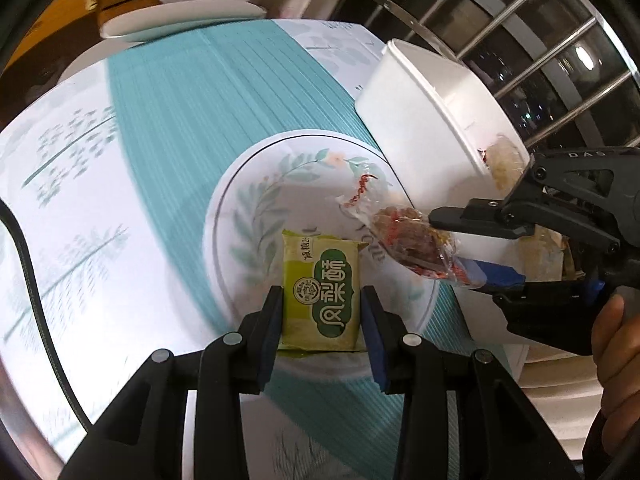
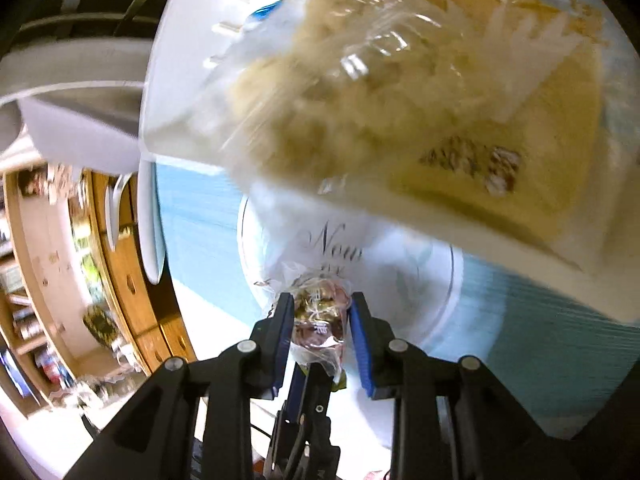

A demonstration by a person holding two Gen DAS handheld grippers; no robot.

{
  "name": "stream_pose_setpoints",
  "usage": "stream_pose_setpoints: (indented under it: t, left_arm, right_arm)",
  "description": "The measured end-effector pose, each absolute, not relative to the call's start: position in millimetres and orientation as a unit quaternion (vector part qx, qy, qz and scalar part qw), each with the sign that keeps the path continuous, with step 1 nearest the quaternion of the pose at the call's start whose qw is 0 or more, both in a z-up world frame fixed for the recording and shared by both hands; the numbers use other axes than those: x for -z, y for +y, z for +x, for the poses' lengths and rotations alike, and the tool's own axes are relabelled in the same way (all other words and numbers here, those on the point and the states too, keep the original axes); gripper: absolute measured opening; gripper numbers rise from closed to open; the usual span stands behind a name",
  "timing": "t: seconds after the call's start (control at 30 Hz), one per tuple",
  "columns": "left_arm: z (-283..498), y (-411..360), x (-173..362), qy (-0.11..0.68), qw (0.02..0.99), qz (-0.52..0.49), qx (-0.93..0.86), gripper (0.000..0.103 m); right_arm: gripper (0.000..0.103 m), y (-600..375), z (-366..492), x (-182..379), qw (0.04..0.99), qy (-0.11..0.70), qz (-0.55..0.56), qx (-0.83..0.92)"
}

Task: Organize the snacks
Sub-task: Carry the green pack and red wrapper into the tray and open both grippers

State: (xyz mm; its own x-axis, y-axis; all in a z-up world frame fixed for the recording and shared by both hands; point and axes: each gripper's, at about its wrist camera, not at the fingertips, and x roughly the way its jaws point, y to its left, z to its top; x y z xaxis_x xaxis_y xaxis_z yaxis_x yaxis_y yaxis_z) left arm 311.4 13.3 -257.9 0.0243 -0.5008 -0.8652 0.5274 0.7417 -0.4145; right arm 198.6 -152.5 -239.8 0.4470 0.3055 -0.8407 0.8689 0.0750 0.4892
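Tablecloth (image 1: 168,128) bare leftward; left gripper (image 1: 320,316) grips green packet (image 1: 320,292) (right gripper (image 2: 320,320) clamps clear-wrapped snack (image 2: 320,316)).

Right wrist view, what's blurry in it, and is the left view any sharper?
Right wrist view: the white tub and its clear-wrapped snacks fill the top, close and smeared, with blown-out glare top centre; the candy in the right gripper is sharper. Left wrist view: the green packet in the left gripper is crisp; the tablecloth streaks at the edges.
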Motion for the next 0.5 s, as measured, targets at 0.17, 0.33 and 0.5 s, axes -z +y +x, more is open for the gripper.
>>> stream_pose_setpoints:
  t: [0.17,0.33,0.5]
  left_arm:
    - [295,36,230,0.587,0.734,-0.015,0.34,0.036]
    - [271,60,208,0.574,0.746,-0.051,0.333,0.036]
    - [247,68,188,0.567,0.75,-0.079,0.332,0.036]
  right_arm:
    - [0.028,-149,189,218,0.602,0.474,0.607,0.213]
    - [0.028,-136,167,189,0.651,0.482,0.558,0.181]
    - [0.028,-144,134,166,0.692,0.489,0.516,0.129]
